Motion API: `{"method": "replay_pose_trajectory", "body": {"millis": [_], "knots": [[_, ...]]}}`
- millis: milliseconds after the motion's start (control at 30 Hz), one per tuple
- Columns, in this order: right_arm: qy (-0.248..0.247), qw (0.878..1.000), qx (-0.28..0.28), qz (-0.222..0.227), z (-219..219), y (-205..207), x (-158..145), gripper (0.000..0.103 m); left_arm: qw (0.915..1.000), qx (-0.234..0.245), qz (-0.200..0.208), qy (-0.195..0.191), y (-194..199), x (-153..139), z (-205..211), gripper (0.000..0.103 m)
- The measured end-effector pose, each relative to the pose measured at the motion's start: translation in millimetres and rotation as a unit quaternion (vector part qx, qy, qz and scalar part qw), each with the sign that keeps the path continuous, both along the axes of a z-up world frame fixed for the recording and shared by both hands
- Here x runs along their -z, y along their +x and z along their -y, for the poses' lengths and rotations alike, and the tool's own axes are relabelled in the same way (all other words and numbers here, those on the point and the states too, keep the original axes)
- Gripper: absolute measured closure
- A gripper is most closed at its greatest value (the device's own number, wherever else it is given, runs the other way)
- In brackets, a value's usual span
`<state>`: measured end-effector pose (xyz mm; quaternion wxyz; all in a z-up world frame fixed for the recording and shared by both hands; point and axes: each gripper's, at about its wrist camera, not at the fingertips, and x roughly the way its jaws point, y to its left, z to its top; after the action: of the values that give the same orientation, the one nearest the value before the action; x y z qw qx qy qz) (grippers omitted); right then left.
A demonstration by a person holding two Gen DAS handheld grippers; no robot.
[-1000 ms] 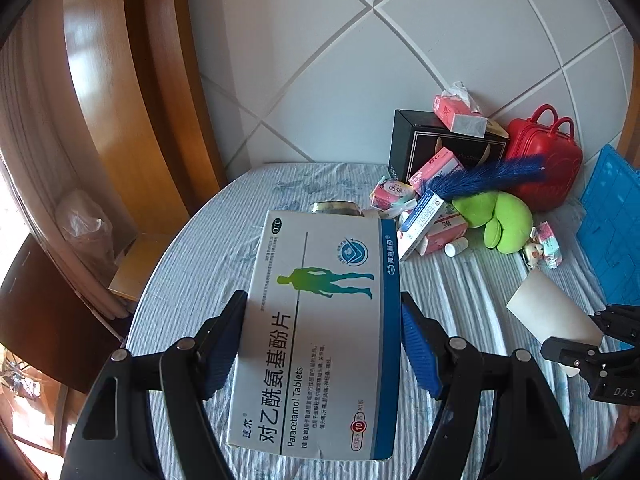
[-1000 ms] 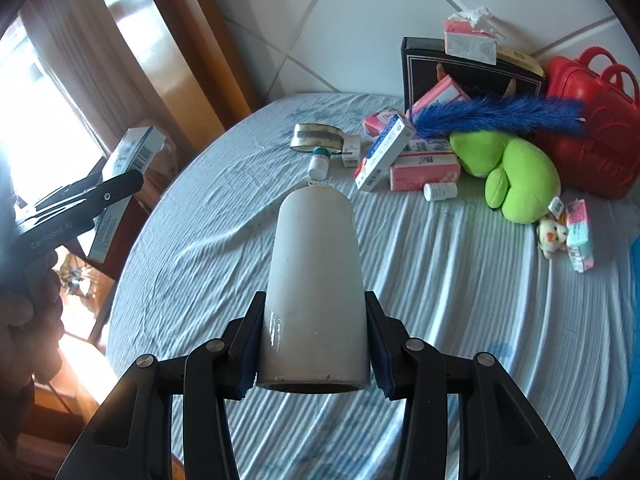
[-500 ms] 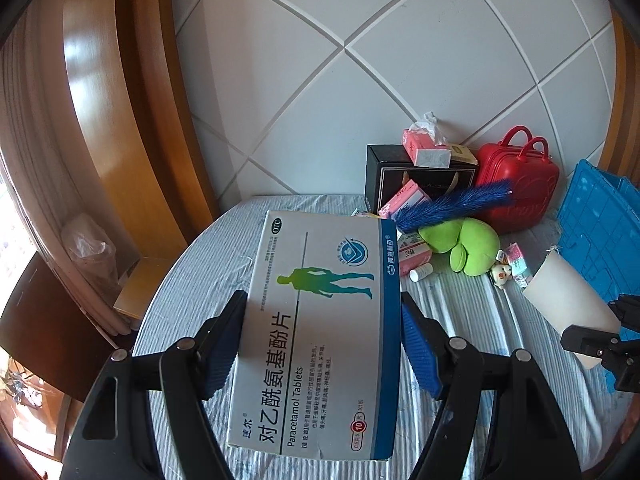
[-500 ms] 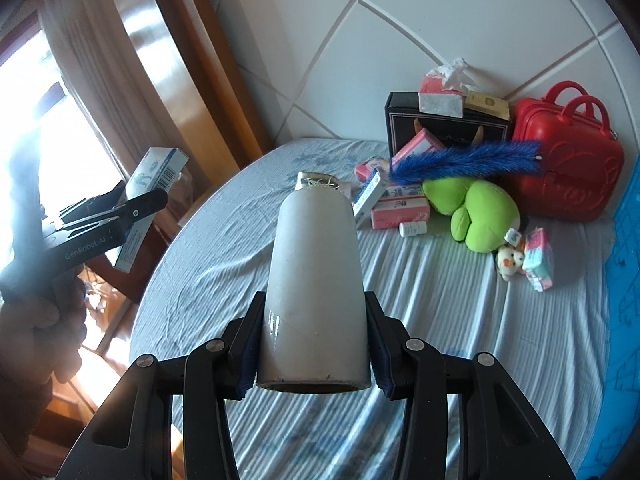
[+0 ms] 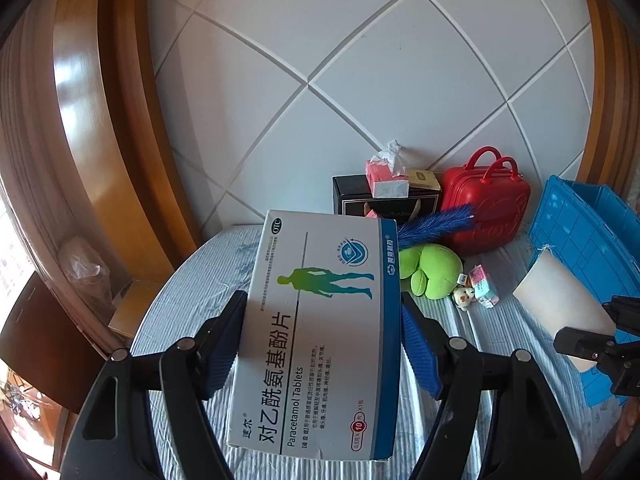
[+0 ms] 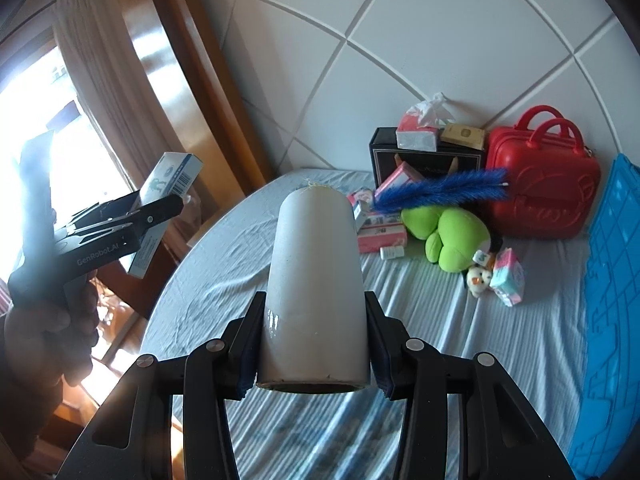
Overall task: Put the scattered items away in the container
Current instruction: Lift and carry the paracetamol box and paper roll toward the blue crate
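My left gripper (image 5: pixel 322 332) is shut on a white and blue paracetamol tablet box (image 5: pixel 320 320), held high above the table; it also shows in the right wrist view (image 6: pixel 168 200). My right gripper (image 6: pixel 314 340) is shut on a white roll (image 6: pixel 316 292), also seen in the left wrist view (image 5: pixel 560 304) in front of the blue crate (image 5: pixel 592 248). The crate (image 6: pixel 612 280) stands at the table's right. Scattered pink boxes (image 6: pixel 380 232), a small white bottle (image 6: pixel 392 253), a green plush (image 6: pixel 452 236) and a blue feather duster (image 6: pixel 440 190) lie at the back.
A red case (image 6: pixel 544 184) and a black box (image 6: pixel 424 160) topped with a tissue pack (image 6: pixel 416 132) stand against the tiled wall. A small toy (image 6: pixel 478 278) and a pastel box (image 6: pixel 508 276) lie near the crate. Striped cloth covers the round table (image 6: pixel 248 264).
Both grippers have risen and pulled back from the table with their loads. The views have swung right, so the blue crate shows more.
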<state>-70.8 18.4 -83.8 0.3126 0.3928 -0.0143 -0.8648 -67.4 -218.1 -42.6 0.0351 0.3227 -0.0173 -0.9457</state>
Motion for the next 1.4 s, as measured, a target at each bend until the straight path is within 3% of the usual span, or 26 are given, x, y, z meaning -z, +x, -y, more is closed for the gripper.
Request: {"method": "replay_pose_trajectory", "body": {"millis": [433,967,1400], "knots": [[-0.030,0.999,0.018,-0.039,-80,3,-41,0.058,0.9988,0.025,-0.042,-0.002,-3,-48,-78,0.031],[-0.056,0.993,0.065,-0.075,-198,0,-84,0.058,0.9935,0.085,-0.074,-0.017,-12,-89,-202,0.031],[-0.059,0.987,0.122,-0.088,-288,0,-96,0.058,0.9863,0.147,-0.072,-0.020,-25,-97,-295,0.031]]}}
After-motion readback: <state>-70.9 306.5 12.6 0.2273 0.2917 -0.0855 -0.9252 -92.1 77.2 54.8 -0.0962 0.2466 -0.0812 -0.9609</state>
